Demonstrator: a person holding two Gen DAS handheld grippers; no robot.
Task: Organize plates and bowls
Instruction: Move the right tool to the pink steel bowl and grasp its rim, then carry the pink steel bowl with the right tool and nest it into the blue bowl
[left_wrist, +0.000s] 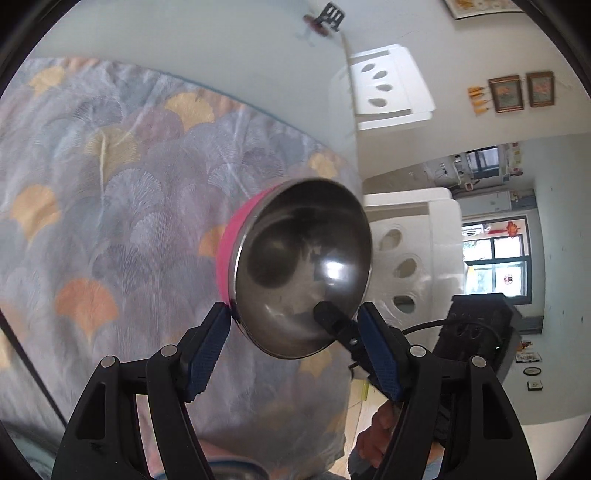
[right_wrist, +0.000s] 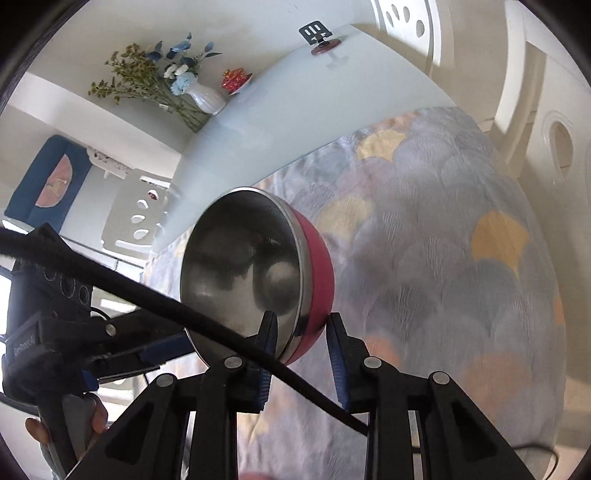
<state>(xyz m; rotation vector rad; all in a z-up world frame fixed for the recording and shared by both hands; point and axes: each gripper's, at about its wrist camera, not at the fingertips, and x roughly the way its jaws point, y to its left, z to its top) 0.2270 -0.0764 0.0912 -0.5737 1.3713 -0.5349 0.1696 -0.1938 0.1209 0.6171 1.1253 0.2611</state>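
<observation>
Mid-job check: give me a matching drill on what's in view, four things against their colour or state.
Things:
1. bowl
2. vase
3. tablecloth
4. right claw

Colour or state:
A. plain white
B. astride the bowl's rim, one finger inside, one outside
C. pink outside, steel inside, tilted
D. fan pattern in grey and yellow

Pairs: 1-C, 2-A, 3-D, 4-B

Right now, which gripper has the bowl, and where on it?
The right gripper pinches the bowl at its near rim, one finger inside, one on the pink outside. The left gripper is open around that rim, not gripping.
</observation>
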